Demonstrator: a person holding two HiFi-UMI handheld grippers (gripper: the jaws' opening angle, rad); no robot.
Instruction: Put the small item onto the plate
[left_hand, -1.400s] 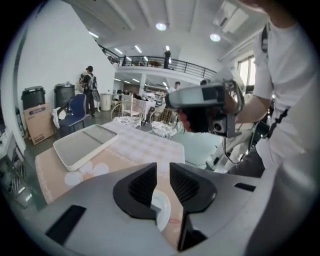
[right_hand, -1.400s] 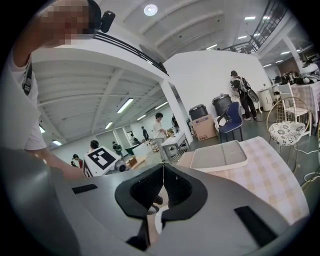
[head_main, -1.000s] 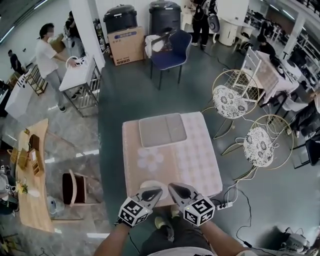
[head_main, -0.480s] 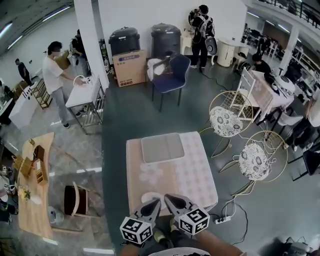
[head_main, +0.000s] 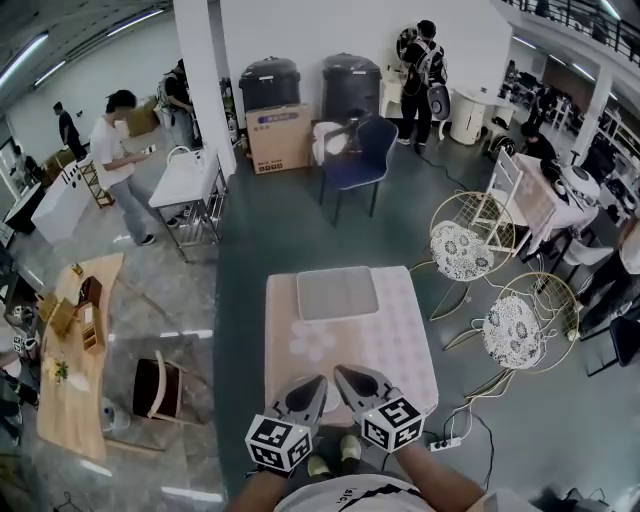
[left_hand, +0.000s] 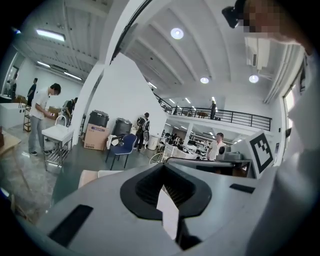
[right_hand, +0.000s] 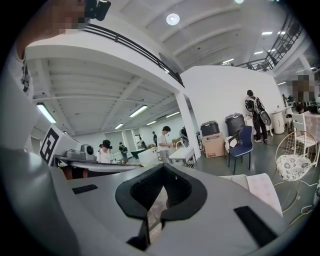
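Jaws of both grippers are closed. In the left gripper view the two fingers of the left gripper (left_hand: 161, 167) meet at their tips. Lower, between the dark pads, there is only a thin slit where something white shows; we cannot tell what it is. In the right gripper view the right gripper (right_hand: 162, 167) looks the same, tips together, with a patterned surface seen through the slit. We grip nothing in either one.

In the head view we hold the left gripper (head_main: 318, 381) and the right gripper (head_main: 340, 372) close to our body, side by side. Their tips are near each other and point away from us over the near edge of the table (head_main: 400, 340). Just ahead of the fingertips a pale flower print (head_main: 312, 342) lies on the cloth. Farther ahead of them, at the far end of the table, is a grey mat (head_main: 338, 292). The small item and the plate we cannot make out in any view; the grippers themselves cover the strip of table under the fingers. Well beyond the fingertips stands a blue chair (head_main: 358, 150), and to the right of the right fingers are two white wire chairs (head_main: 462, 250)
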